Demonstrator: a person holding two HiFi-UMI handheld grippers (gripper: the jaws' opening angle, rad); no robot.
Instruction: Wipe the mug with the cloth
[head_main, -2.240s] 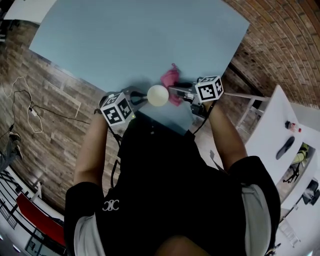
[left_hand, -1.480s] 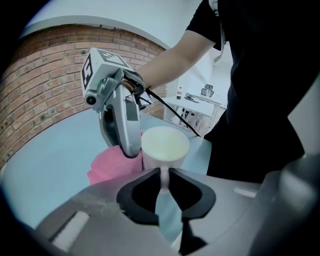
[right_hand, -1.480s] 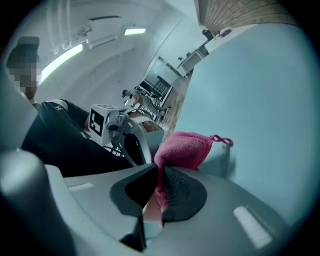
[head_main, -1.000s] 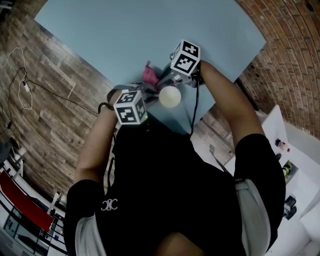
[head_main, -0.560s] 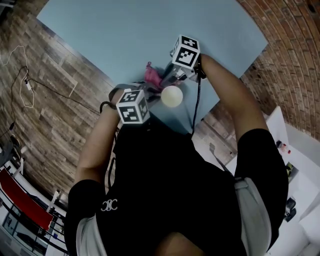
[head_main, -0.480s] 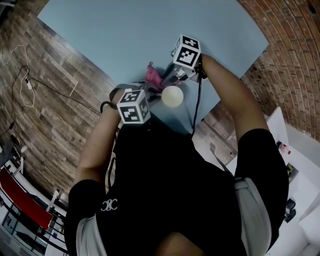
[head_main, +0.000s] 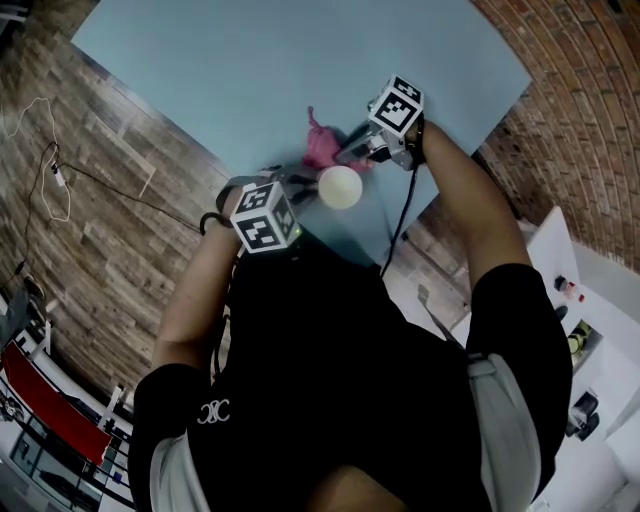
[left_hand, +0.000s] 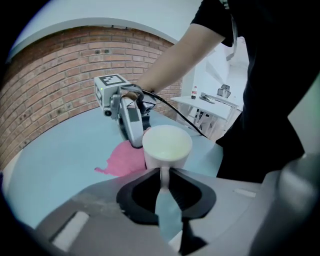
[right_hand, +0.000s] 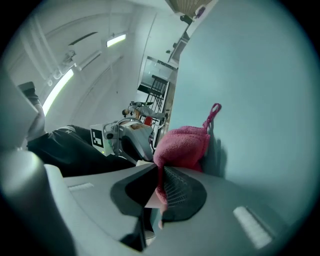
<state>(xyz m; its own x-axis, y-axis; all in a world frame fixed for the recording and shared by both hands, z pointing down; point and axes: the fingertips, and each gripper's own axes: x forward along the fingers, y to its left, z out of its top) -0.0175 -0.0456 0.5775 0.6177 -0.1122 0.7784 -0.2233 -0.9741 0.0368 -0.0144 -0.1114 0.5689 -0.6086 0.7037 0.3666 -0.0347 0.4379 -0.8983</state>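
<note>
In the head view a white mug (head_main: 340, 187) hangs just above the near edge of the light blue table (head_main: 250, 60). My left gripper (head_main: 300, 185) is shut on the mug's handle (left_hand: 164, 172); the left gripper view shows the mug (left_hand: 167, 145) upright with its mouth up. My right gripper (head_main: 345, 158) is shut on a pink cloth (head_main: 322, 148), which bunches between its jaws in the right gripper view (right_hand: 182, 147). There the cloth sits beside the mug's far side; whether they touch I cannot tell. The right gripper (left_hand: 127, 117) stands just behind the mug.
The table's near edge runs under the mug, close to the person's body. A white side table (head_main: 590, 300) with small bottles stands at the right over a brick floor. A cable (head_main: 55, 175) lies on the wooden floor at the left.
The right gripper and the pink cloth have shifted to the right in the head view, and the gripper has rolled. The left gripper and the mug have stayed in place.
</note>
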